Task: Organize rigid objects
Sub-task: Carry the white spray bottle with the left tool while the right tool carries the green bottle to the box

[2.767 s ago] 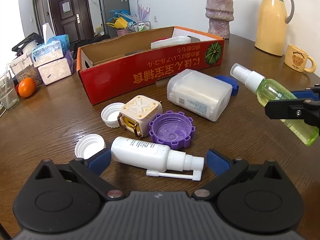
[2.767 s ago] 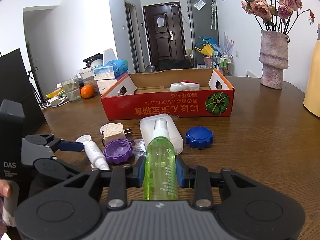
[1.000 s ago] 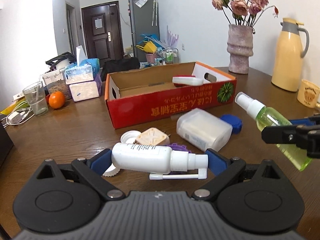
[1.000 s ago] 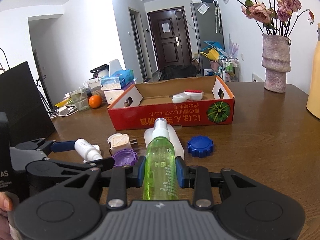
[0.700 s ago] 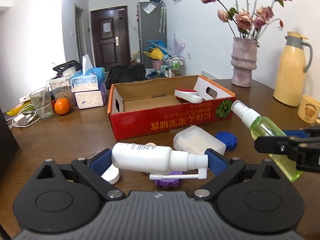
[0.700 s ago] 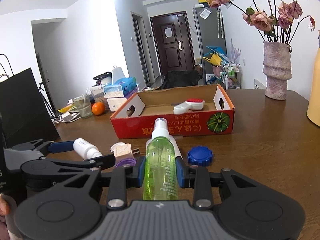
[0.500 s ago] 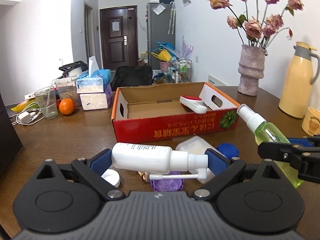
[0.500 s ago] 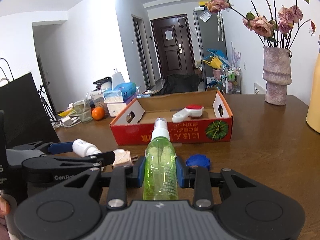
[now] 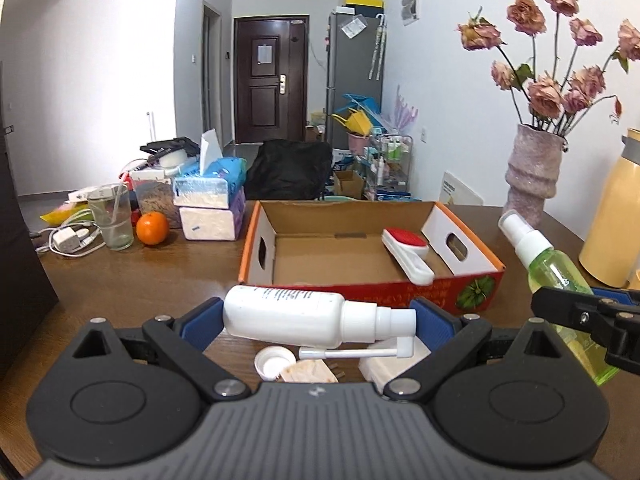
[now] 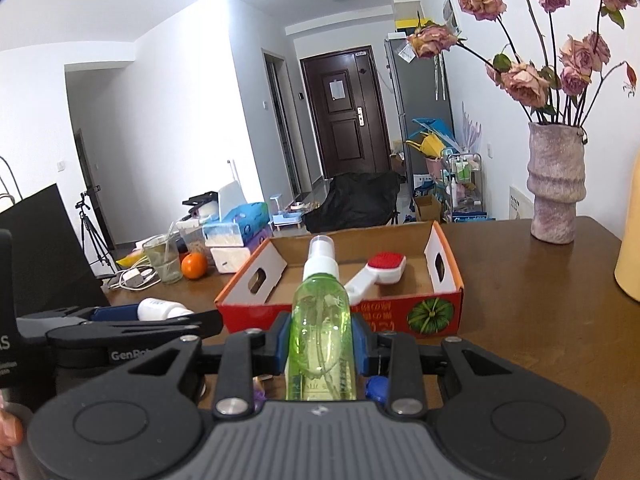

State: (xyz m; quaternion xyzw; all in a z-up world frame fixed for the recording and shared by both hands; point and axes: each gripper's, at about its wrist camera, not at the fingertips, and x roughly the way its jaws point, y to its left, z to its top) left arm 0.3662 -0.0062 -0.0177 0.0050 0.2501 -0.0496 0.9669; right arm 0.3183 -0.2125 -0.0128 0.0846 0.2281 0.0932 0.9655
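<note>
left gripper (image 9: 318, 322): fingers clamp white spray bottle (image 9: 288, 316) crosswise, end to end; light, stiff, slick, thin nozzle arm below looks snappable | right gripper (image 10: 322, 344): fingers squeeze green spray bottle (image 10: 322, 320) mid-body, cap forward; probably part-filled, smooth plastic | beyond both fingertips: red box (image 9: 360, 258), open, brush (image 9: 406, 254) inside

Both grippers have risen off the table: the left gripper (image 9: 318, 316), which earlier straddled the white spray bottle (image 9: 288, 316) lying on the wood, now carries it crosswise in the air, and the cardboard box (image 9: 360, 276) at twelve o'clock shows its floor.
</note>
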